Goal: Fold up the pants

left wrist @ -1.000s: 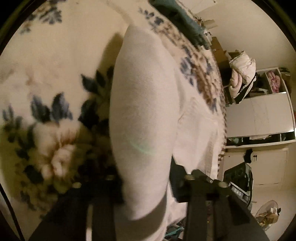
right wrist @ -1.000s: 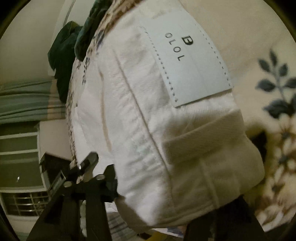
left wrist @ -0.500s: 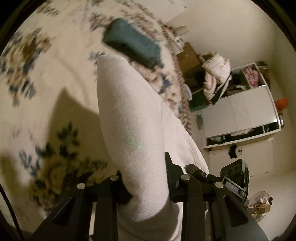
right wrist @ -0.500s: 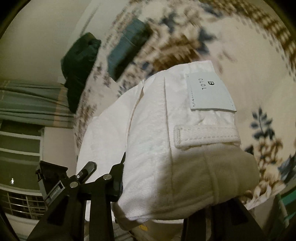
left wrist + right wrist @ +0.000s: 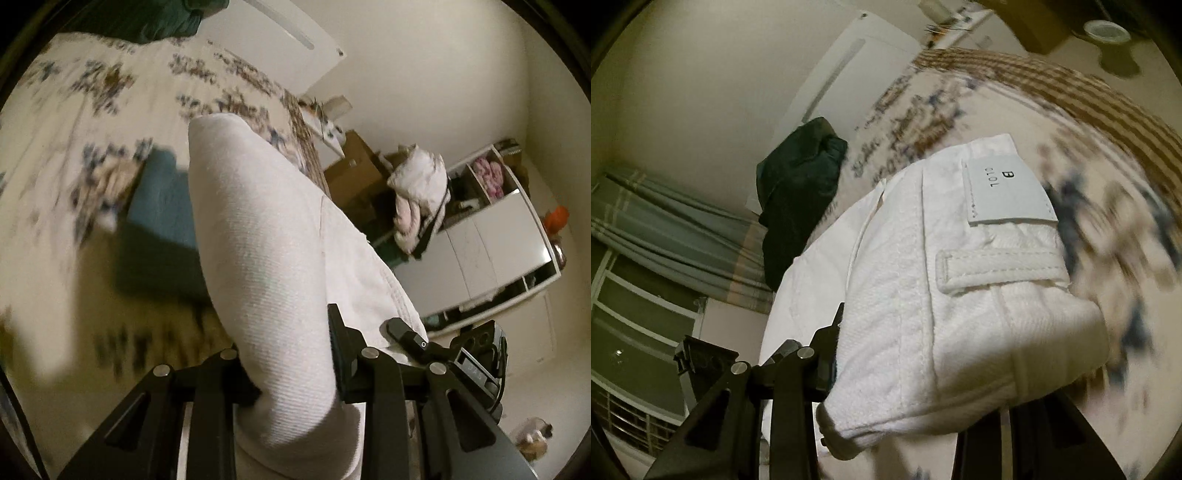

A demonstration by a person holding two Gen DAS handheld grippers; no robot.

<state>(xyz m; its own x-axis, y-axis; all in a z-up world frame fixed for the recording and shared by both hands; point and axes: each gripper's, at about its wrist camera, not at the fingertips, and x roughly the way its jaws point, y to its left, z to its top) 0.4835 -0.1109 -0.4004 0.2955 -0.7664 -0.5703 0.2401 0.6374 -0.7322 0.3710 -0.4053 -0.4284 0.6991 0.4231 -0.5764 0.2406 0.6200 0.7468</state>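
While both claws grip, white pants (image 5: 266,258) extend forward.

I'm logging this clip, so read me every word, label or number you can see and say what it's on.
"B" on the white patch sewn to the white pants.
"OLOL" below it, same patch; small, letters uncertain.
Embossed marking on the dark device beside the left tool: too blurred to read.
Nothing else is legible.

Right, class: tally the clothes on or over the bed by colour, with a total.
White: 1, the pants, held in both claws.
Teal: 1, a folded piece on the bed.
Dark green: 1, a heap at the bed's far edge.
Total: 3
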